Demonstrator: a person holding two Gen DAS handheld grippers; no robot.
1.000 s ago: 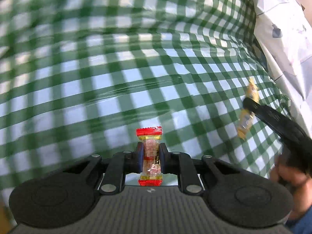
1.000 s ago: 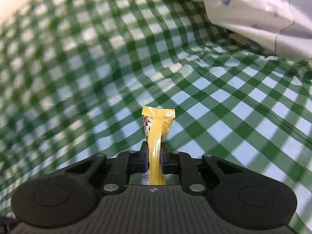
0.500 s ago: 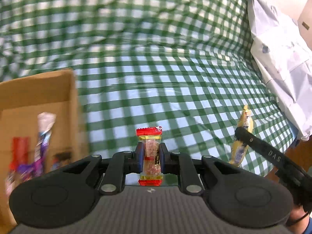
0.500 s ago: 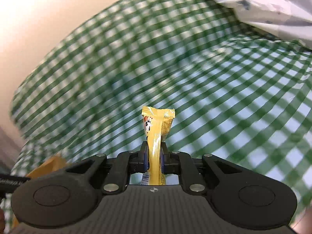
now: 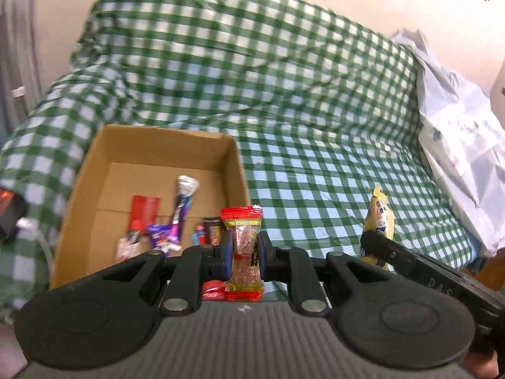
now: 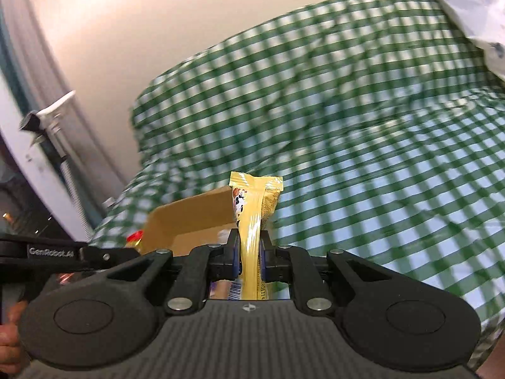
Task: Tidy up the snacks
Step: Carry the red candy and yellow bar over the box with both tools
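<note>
My left gripper (image 5: 245, 254) is shut on a clear candy packet with red ends (image 5: 244, 246), held upright. Just beyond it an open cardboard box (image 5: 104, 145) sits on the green checked sofa cover; several wrapped snacks (image 5: 164, 224) lie inside. My right gripper (image 6: 249, 254) is shut on a yellow snack packet (image 6: 254, 211), also upright. That yellow packet (image 5: 378, 218) and the right gripper's black arm show at the right of the left wrist view. In the right wrist view the box (image 6: 189, 218) lies ahead at lower left, with the left gripper's arm (image 6: 63, 252) beside it.
A green and white checked cloth (image 5: 315, 126) covers the sofa seat and back. A pale blue printed sheet (image 5: 457, 145) is bunched at the right end. A white stand with a clamp (image 6: 53, 120) rises at the left. A dark object (image 5: 9, 211) sits left of the box.
Both grippers have risen and swung left with their packets still held. The cardboard box has come into view ahead, and the sofa back and wall now show.
</note>
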